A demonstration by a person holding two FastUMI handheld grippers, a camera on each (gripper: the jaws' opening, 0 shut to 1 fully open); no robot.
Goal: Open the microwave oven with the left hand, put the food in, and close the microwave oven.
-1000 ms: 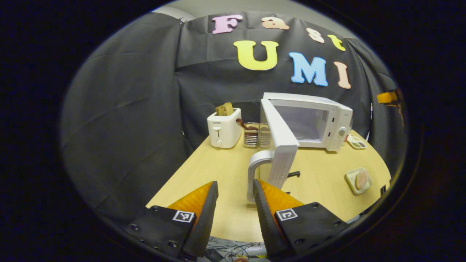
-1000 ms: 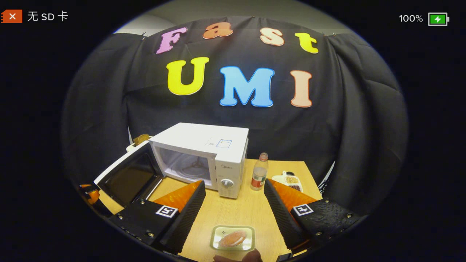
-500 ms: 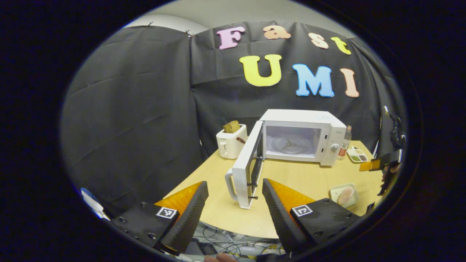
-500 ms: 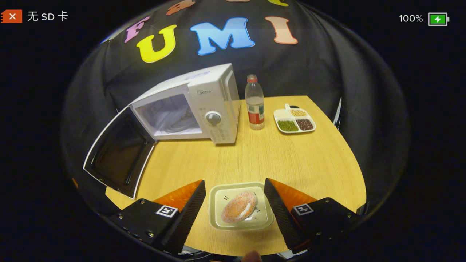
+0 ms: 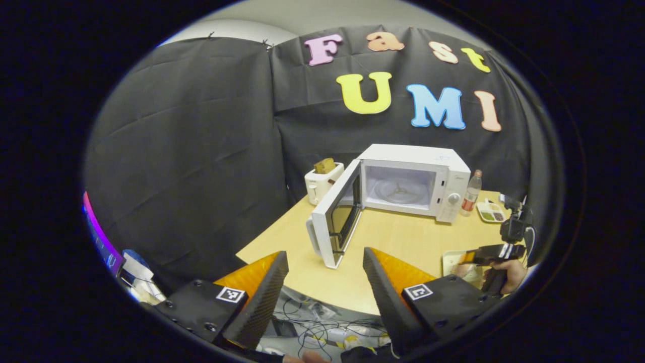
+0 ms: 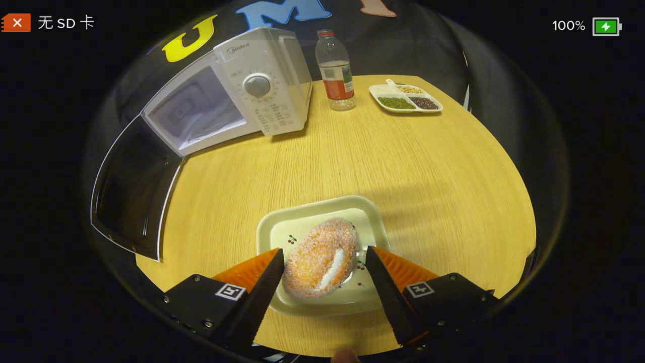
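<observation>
Looking along the left gripper (image 5: 322, 282) in the left gripper view, its jaws stand spread with nothing between them, low in the frame and off the near edge of the table (image 5: 403, 242). The microwave oven (image 5: 415, 181) sits right of centre, its door (image 5: 335, 222) swung wide toward the lower left, leaving the cavity and turntable exposed; the opening step looks done, which would explain why this gripper hangs clear of the door. A toaster (image 5: 322, 179) stands just left of the oven. At the right edge, a hand (image 5: 509, 275) holds the right gripper (image 5: 484, 254) low over a pale plate.

In the right gripper view, the right gripper (image 6: 322, 269) has its jaws spread on either side of the food (image 6: 322, 257), a sugared bun on the plate (image 6: 302, 227) at lower centre; whether the fingers touch the bun I cannot tell. That straddling pose suits a pinch across its narrow width. The oven lies at the upper left with the door open toward the left edge, well apart from the plate. A bottle (image 6: 335, 70) and a divided tray (image 6: 405, 98) of beans stand along the top.
</observation>
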